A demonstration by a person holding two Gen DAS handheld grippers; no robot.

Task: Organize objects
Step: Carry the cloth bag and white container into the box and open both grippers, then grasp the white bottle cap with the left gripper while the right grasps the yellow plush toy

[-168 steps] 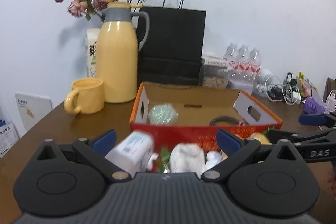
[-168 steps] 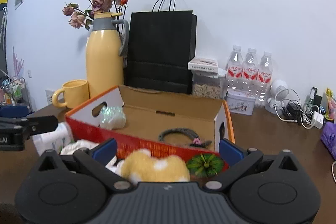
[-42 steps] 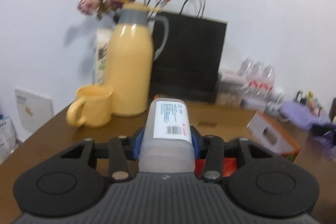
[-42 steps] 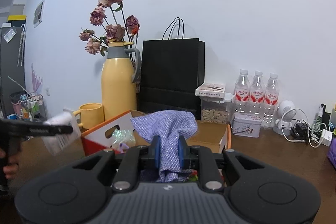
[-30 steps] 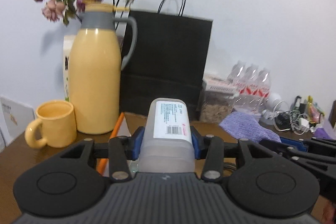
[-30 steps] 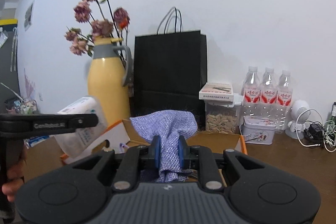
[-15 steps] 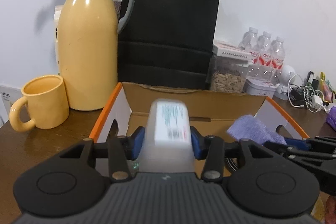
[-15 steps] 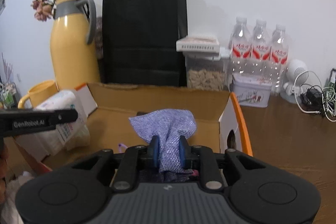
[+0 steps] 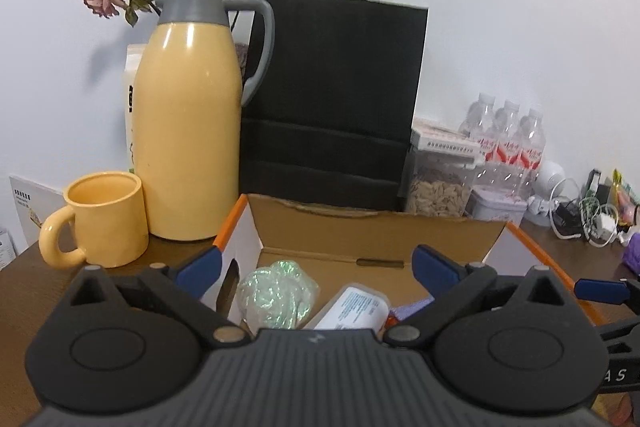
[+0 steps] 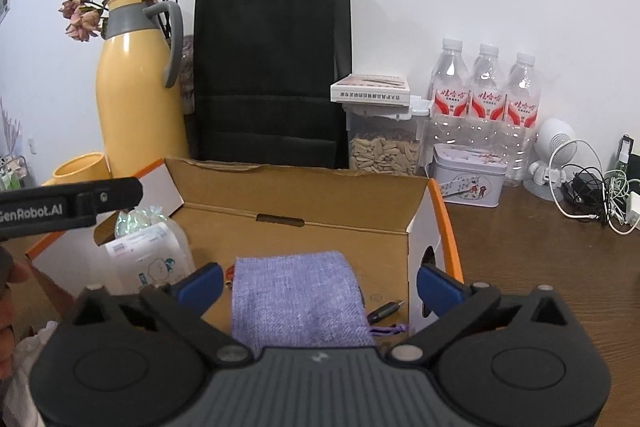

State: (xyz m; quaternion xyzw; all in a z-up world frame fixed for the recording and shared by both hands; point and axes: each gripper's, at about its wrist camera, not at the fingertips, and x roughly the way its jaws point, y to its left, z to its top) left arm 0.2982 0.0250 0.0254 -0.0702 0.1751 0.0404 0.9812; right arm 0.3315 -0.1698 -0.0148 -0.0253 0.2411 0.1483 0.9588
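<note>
An orange-edged cardboard box (image 9: 376,217) (image 10: 300,179) lies open in front of both grippers. My left gripper (image 9: 316,263) hangs over its left half, jaws opening wide, pads touching nothing. Below it in the box lie a white labelled container (image 9: 352,311) (image 10: 148,259) and an iridescent ball (image 9: 276,293). My right gripper (image 10: 320,283) is over the right half with its jaws opening. The purple knitted cloth (image 10: 296,303) (image 9: 412,309) lies flat on the box floor between its fingers, free of the pads. The left gripper's finger (image 10: 68,207) shows at the left of the right wrist view.
Behind the box stand a yellow thermos jug (image 9: 188,147), a yellow mug (image 9: 104,219), a black paper bag (image 10: 272,67), a seed container (image 10: 384,147), a tin (image 10: 468,183) and water bottles (image 10: 484,99). Cables (image 10: 592,195) lie far right. A black plug (image 10: 384,309) is in the box.
Both grippers have opened. The white container left the left jaws and now lies in the box. The purple cloth fell from the right jaws onto the box floor.
</note>
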